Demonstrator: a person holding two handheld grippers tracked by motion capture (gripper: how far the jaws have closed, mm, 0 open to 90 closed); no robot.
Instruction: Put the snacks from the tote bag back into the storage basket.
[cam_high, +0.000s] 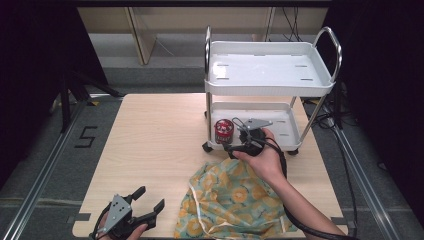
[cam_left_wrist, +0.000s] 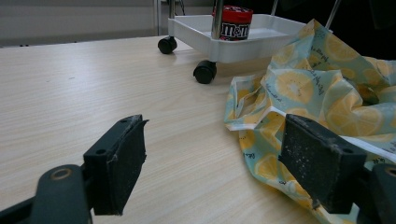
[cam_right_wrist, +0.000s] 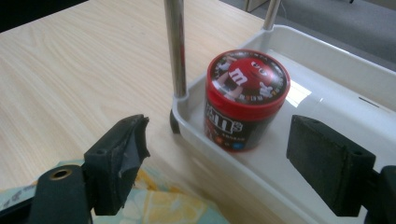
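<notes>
Tin (cam_right_wrist: 246, 100) stands upright in the front left corner of the cart's (cam_high: 280, 82) lower tray, just beside a chrome post. Right gripper (cam_high: 248, 136) sits at the tray's near edge, jaws released and empty, framing the tin from above; this suits either a fresh release or an approach. Left gripper (cam_high: 142, 205) rests low near the bench (cam_high: 150, 130) front, jaws spread, beside the bag (cam_high: 232, 200). Right gripper view reveals the tin's printed lid; left gripper view reveals the cart's castors (cam_left_wrist: 204, 72).
</notes>
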